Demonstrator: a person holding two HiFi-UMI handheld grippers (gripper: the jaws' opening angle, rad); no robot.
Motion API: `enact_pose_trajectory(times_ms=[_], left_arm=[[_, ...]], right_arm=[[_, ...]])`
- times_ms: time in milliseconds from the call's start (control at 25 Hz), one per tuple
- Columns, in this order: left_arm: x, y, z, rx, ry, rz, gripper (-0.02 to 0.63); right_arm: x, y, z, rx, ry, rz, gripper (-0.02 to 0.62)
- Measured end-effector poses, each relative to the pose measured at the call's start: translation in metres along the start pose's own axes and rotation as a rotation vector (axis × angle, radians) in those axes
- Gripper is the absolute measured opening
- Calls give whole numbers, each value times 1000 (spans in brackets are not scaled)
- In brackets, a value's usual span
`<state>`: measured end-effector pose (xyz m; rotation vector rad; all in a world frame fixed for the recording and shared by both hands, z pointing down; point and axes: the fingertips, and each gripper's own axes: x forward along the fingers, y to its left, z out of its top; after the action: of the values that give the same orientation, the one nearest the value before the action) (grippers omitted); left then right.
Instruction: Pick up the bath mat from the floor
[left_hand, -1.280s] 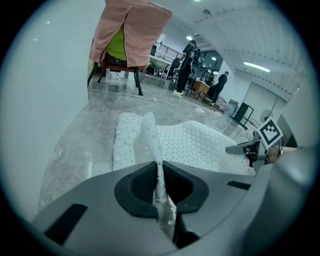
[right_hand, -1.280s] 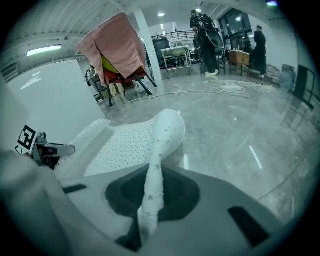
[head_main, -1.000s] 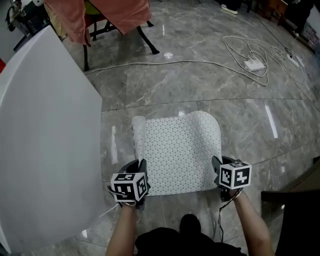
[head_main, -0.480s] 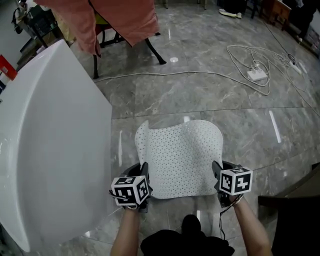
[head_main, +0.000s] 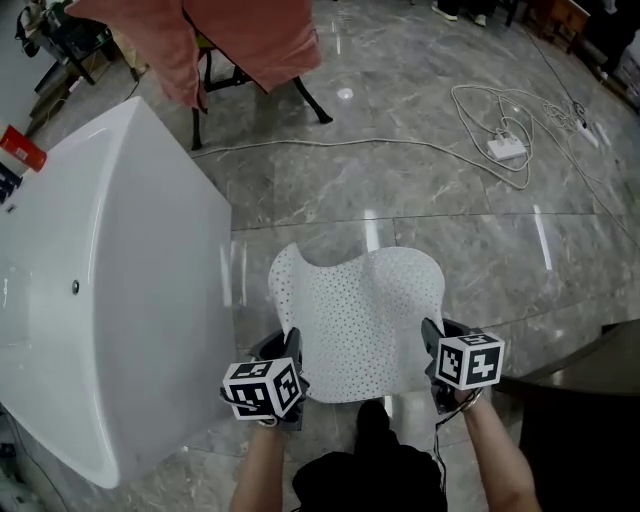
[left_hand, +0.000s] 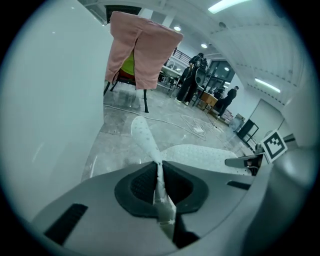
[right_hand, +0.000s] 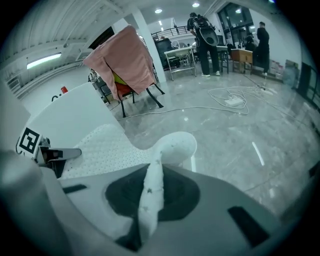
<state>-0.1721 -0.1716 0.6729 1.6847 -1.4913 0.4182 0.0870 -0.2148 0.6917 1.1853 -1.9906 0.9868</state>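
Nearest the person, each tool is clenched on a near corner of the bath mat (head_main: 362, 318). The left tool (head_main: 292, 348) pinches its thin edge between the pads, and the right tool (head_main: 431, 338) does the same on the other side. The mat sags between them over the floor (head_main: 480, 250), its far lobes curling; whether any part touches the floor cannot be told.

Only a narrow strip is held at each corner. The floppy, perforated sheet could likely slip out if one hand jerks or pulls away from the other.

Just to the left stands a white bathtub (head_main: 120, 270), which the mat's left edge might brush. A dark furniture edge (head_main: 590, 390) sits near on the right. Farther off, well apart from the mat, lie a cable (head_main: 330, 143) and a power strip (head_main: 503, 148). A chair (head_main: 305, 95) draped in pink cloth (head_main: 245, 35) stands beyond them.
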Motion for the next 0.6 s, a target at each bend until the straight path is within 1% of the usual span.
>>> enact_pose_trajectory(times_ms=[200, 440, 600], left_arm=[[-74, -29, 40, -35, 9, 13, 14], [-160, -66, 103, -8, 7, 34, 14], [-210, -89, 148, -11, -19, 34, 14]], right_arm=[[-69, 30, 33, 19, 30, 8, 23], [-159, 60, 92, 49, 6, 24, 23], [-215, 76, 131, 80, -26, 34, 23]])
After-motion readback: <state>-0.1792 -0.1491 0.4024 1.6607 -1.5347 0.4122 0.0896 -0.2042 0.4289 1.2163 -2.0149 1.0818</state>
